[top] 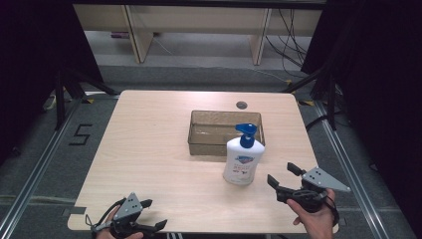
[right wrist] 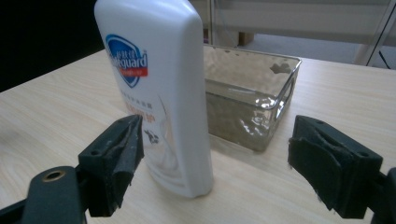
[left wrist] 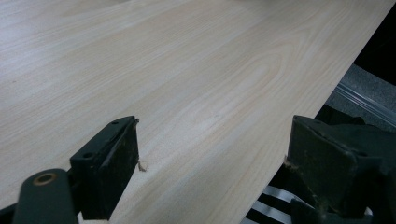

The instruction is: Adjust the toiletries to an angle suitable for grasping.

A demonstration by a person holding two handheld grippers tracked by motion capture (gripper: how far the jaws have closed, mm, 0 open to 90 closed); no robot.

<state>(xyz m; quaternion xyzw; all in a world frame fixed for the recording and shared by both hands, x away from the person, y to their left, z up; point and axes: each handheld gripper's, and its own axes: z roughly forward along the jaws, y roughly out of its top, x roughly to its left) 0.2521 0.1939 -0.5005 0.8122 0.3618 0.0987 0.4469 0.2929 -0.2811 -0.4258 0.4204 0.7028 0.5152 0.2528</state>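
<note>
Bottle (right wrist: 154, 93) pump beyond frame top.

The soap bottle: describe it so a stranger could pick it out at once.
On the light wooden table, find the clear rectangular bin near the middle. The soap bottle stands upright just in front of its right corner: white, with a blue pump top and a blue shield label.
</note>
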